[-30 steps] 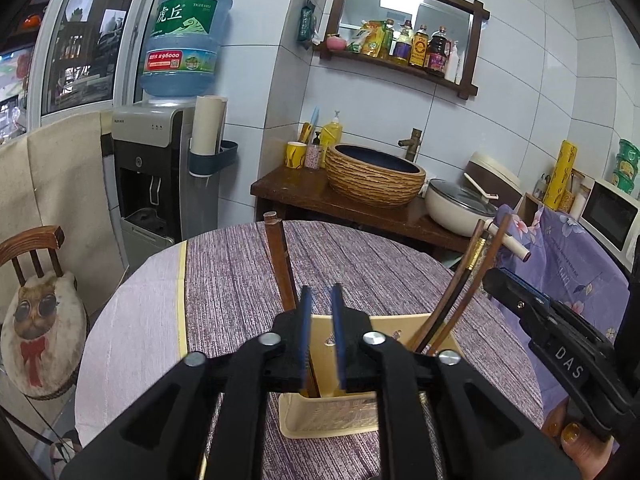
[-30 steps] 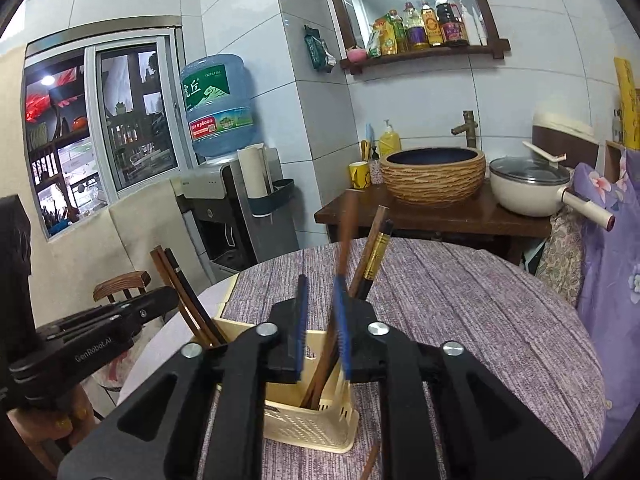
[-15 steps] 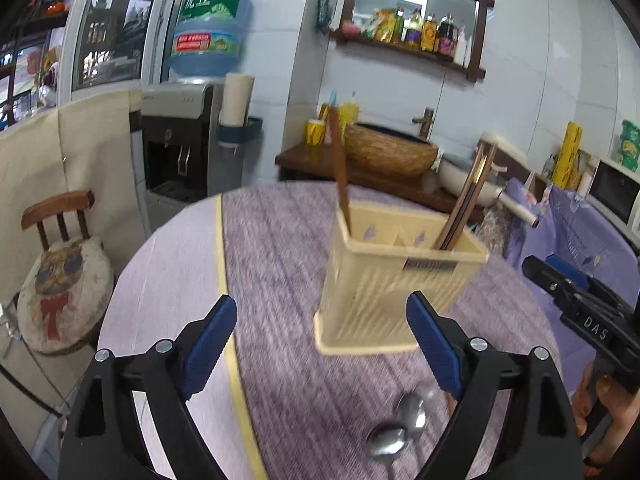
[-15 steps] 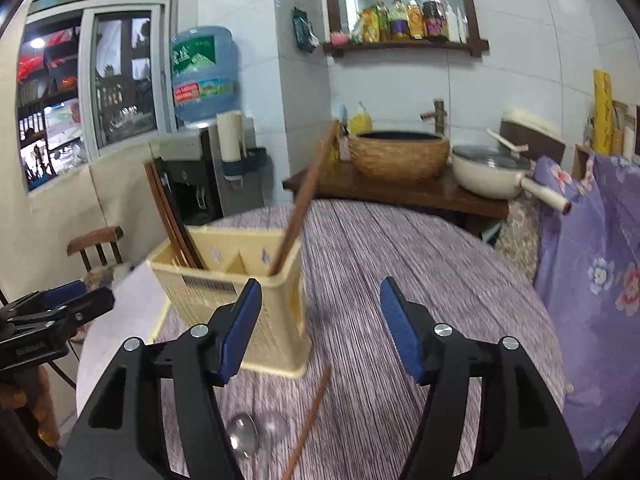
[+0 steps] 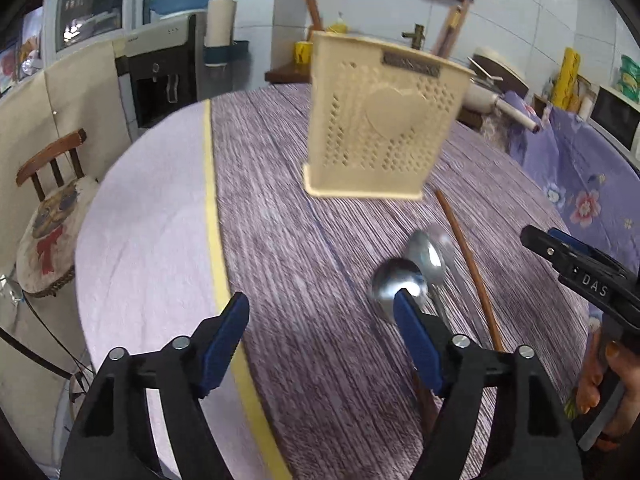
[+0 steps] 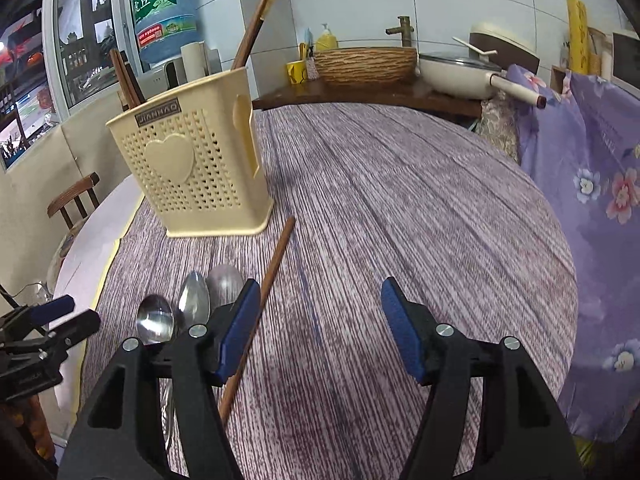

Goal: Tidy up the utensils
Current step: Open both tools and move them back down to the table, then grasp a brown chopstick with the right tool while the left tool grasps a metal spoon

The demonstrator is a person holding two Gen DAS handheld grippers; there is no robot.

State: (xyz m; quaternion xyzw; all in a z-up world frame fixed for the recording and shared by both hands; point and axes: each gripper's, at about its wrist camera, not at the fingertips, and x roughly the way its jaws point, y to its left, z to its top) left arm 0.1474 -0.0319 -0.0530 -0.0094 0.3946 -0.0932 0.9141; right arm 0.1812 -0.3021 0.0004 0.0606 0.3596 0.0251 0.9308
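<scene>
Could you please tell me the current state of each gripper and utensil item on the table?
Left gripper: open, empty.
Right gripper: open, empty.
Utensil holder: upright, chopsticks inside.
Spoons: lying on table.
Loose chopstick: lying on table beside spoons.

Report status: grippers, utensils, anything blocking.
Left gripper and right gripper open, empty. Chopsticks in holder; spoons and one chopstick loose on table. Nothing blocking.

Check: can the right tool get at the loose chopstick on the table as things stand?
Probably yes. The right tool is open and empty, the chopstick lies flat beside its left finger, and only the spoons lie close by.
</scene>
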